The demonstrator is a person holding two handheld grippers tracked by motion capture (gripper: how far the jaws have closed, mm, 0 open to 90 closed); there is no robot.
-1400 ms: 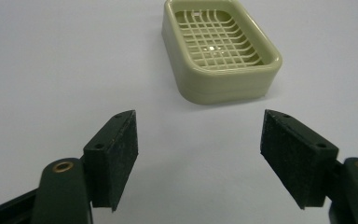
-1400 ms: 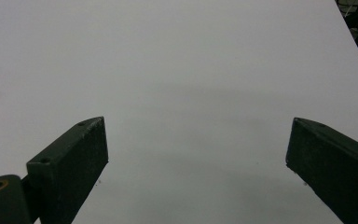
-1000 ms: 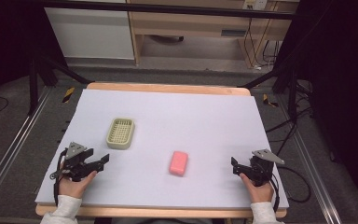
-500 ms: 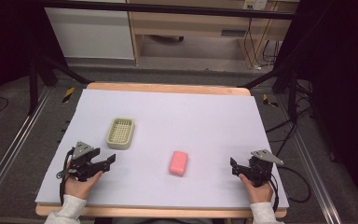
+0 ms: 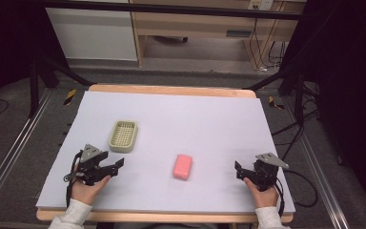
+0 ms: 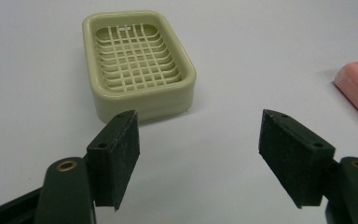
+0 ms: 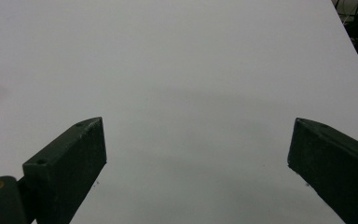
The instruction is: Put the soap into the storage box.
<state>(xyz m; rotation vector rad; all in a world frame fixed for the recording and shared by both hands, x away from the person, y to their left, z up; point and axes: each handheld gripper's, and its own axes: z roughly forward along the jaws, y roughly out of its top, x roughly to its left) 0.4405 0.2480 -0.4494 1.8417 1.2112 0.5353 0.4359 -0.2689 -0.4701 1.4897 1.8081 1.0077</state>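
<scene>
The left gripper (image 5: pixel 116 165), jaws apart and empty after just opening slightly, has crept from the table edge toward the pink soap bar (image 5: pixel 183 166) lying right of the soap dish (image 5: pixel 123 135), suggesting a pickup is starting.

Soap dish (image 5: pixel 123 135) far-left on table (image 5: pixel 209 109), soap bar (image 5: pixel 183 166) near-right, apart.

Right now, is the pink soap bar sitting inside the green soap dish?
No, the pink soap bar lies on the white table apart from the green soap dish, whose slotted tray is bare.
</scene>
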